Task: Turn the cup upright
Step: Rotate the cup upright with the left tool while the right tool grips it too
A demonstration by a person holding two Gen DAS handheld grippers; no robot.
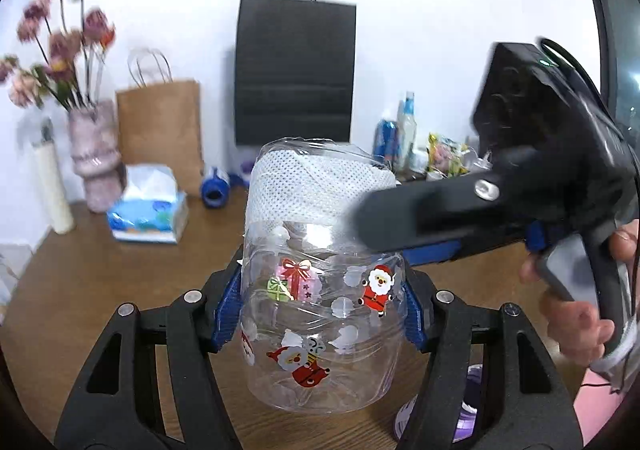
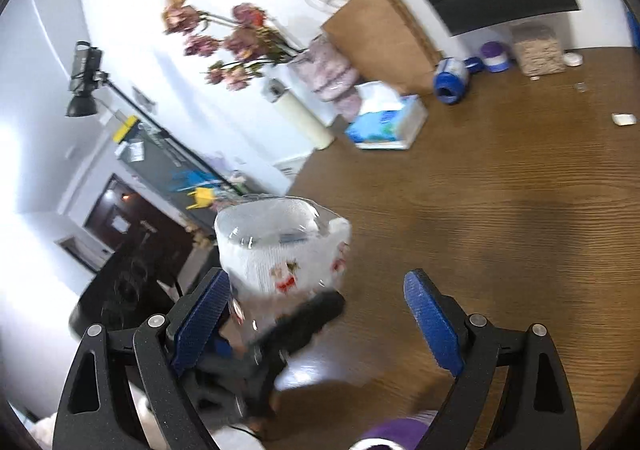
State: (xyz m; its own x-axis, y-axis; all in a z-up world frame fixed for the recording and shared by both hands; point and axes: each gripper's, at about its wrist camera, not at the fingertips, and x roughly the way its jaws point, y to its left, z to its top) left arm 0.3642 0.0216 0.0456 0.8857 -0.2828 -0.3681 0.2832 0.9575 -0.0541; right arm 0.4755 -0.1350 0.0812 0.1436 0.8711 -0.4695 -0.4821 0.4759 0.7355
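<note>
Clamping the cup across its waist, the left gripper holds its axis vertical (right gripper gapes empty beside it)

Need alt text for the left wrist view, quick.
The left gripper clamps a clear plastic cup with Santa stickers and white mesh lining, above a wooden table. The right gripper reaches in from the right near the cup's upper part.

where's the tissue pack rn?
The tissue pack lies on the wooden table, left of centre in the left wrist view, beside the pink flower vase and in front of the brown paper bag.
</note>
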